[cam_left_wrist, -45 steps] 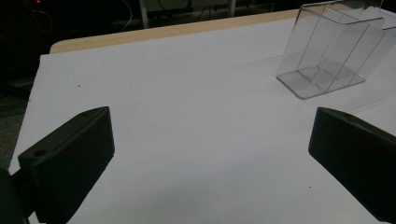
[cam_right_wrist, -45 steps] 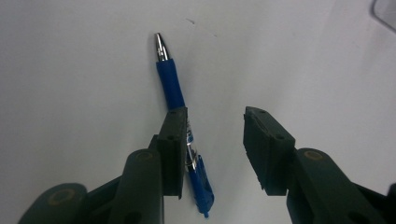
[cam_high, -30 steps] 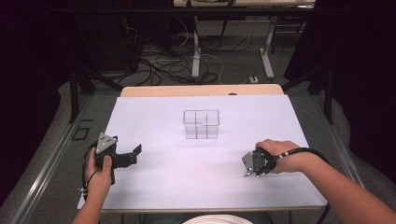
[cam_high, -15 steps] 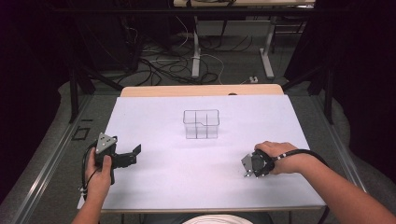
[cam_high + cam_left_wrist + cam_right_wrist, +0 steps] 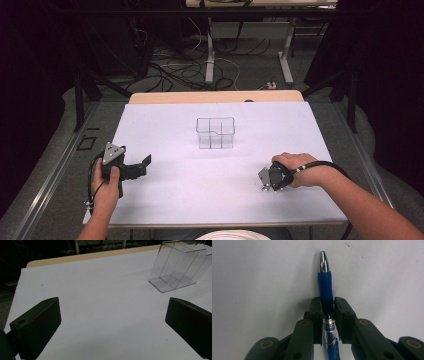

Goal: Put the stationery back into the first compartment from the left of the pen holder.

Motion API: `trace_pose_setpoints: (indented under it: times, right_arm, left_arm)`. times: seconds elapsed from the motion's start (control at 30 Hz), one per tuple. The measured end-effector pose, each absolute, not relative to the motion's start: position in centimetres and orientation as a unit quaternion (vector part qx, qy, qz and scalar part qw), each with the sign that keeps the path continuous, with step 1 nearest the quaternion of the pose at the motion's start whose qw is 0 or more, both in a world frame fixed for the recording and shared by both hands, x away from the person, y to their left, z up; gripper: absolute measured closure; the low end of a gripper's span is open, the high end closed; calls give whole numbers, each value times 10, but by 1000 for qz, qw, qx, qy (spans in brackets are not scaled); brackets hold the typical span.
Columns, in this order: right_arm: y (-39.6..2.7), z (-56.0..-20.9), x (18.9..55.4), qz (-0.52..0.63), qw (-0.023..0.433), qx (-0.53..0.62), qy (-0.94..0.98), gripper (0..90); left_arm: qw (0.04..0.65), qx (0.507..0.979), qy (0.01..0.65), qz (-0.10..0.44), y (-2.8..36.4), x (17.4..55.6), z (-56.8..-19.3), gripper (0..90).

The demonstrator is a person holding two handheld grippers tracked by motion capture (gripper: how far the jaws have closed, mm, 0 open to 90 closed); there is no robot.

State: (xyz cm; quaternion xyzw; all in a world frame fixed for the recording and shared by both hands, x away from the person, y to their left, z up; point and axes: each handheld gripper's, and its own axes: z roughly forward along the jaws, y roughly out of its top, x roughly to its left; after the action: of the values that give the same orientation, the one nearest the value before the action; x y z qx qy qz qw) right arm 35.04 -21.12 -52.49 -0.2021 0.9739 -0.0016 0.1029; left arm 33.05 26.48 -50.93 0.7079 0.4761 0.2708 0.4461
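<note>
Blue pen [image 5: 325,287] clamped in closing right hand-held gripper [image 5: 327,305], left hand-held gripper [image 5: 112,320] wide, open table [image 5: 200,195] around.

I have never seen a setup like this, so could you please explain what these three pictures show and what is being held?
A person sits at a table covered with a white sheet and holds a hand-operated two-jaw gripper in each hand. The high view looks down from above. The other two pictures come from cameras riding on the grippers. The left gripper is open over the bare sheet, facing a clear plastic divided organizer. The right gripper has just been closing, and its jaws now clamp a blue pen lying on the sheet.
</note>
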Motion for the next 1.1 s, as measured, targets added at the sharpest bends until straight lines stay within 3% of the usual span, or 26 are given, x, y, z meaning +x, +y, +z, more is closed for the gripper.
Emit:
trace_pose_setpoints:
  times: [0.67,1.1]
  right_arm:
    - [-208,-524,348,-8,111,-204,973,797]
    - [-203,-513,345,0,186,-196,963,798]
  left_arm:
    - [447,707,478,270,265,331,-509,3]
    - [446,707,478,270,265,331,-510,2]
